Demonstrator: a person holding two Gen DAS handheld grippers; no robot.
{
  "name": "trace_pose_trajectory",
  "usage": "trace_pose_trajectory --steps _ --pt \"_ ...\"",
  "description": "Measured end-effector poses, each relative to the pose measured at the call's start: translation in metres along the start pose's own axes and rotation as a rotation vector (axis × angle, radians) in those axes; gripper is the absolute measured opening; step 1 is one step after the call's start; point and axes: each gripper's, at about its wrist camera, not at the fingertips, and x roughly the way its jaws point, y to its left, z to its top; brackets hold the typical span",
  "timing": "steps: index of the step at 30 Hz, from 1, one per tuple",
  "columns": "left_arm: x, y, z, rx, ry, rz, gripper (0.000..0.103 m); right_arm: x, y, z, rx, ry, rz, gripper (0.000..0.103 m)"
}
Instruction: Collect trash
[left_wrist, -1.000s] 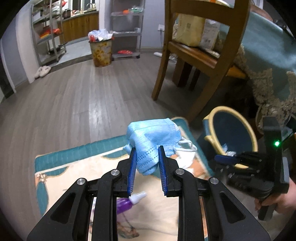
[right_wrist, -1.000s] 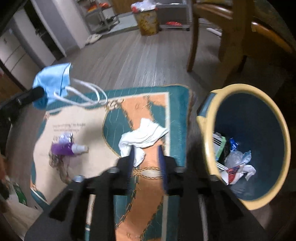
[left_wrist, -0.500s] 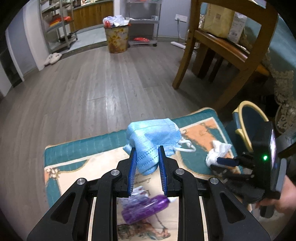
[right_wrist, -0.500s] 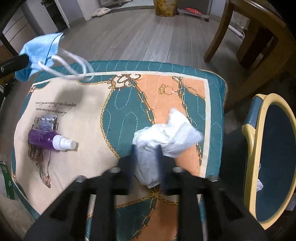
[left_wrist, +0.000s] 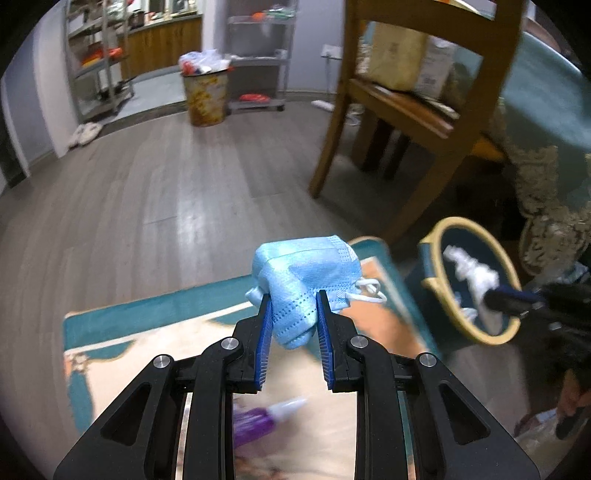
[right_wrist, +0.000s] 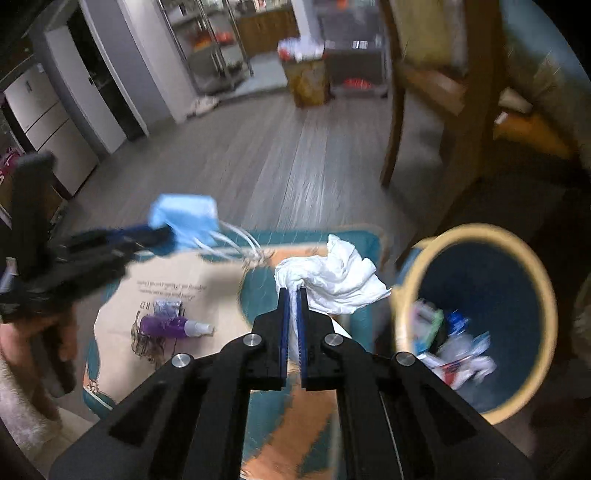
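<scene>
1. The patterned rug (right_wrist: 192, 280) is the landmark. On its left part a purple spray bottle (right_wrist: 173, 327) lies on its side, with a small crinkled wrapper (right_wrist: 168, 307) just beyond it.
2. Above the rug's left half, the left gripper (left_wrist: 292, 315) has its fingers pinching a folded blue face mask (left_wrist: 306, 273); the mask's white ear loops (right_wrist: 236, 242) hang loose towards the rug's far edge.
3. Above the rug's right half, the right gripper (right_wrist: 292, 306) has its fingers pressed nearly together on a crumpled white tissue (right_wrist: 340, 275), held clear of the rug.
4. Just off the rug's right edge stands a blue bin with a yellow rim (right_wrist: 550, 314), its mouth open. Inside lie wrappers, white paper scraps and a green-edged packet (right_wrist: 428, 321), all low in the bin.
5. Beyond the rug's far right corner stand the legs of a wooden chair (left_wrist: 421, 122), close to the bin.
6. Beyond the rug's far edge the grey wooden floor (left_wrist: 166, 192) runs open to a full waste bin (left_wrist: 205, 96) and metal shelves (left_wrist: 255, 55).
</scene>
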Motion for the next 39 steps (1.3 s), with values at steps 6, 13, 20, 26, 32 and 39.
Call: trace_pose_trajectory --steps 6,13,20,26,32,39 --pt "0.013 -0.060 0.005 0.068 -0.006 -0.062 0.024 -0.067 -0.043 -0.002 0.028 -0.111 -0.049 0.003" --pt "0.035 -0.118 0.007 0.157 0.005 -0.108 0.024 -0.088 -0.106 -0.016 0.099 -0.123 -0.130 0.003" --pt "0.052 -0.169 0.004 0.241 0.006 -0.158 0.024 -0.071 -0.152 -0.025 0.172 -0.078 -0.142 0.003" --pt "0.069 -0.194 -0.002 0.298 0.027 -0.163 0.024 -0.048 -0.188 -0.031 0.251 -0.035 -0.141 0.003" --pt "0.085 -0.202 0.000 0.321 0.039 -0.162 0.025 -0.021 -0.203 -0.032 0.290 0.011 -0.143 0.004" --pt "0.105 -0.222 -0.003 0.354 0.055 -0.175 0.028 -0.012 -0.214 -0.035 0.362 0.004 -0.140 0.004"
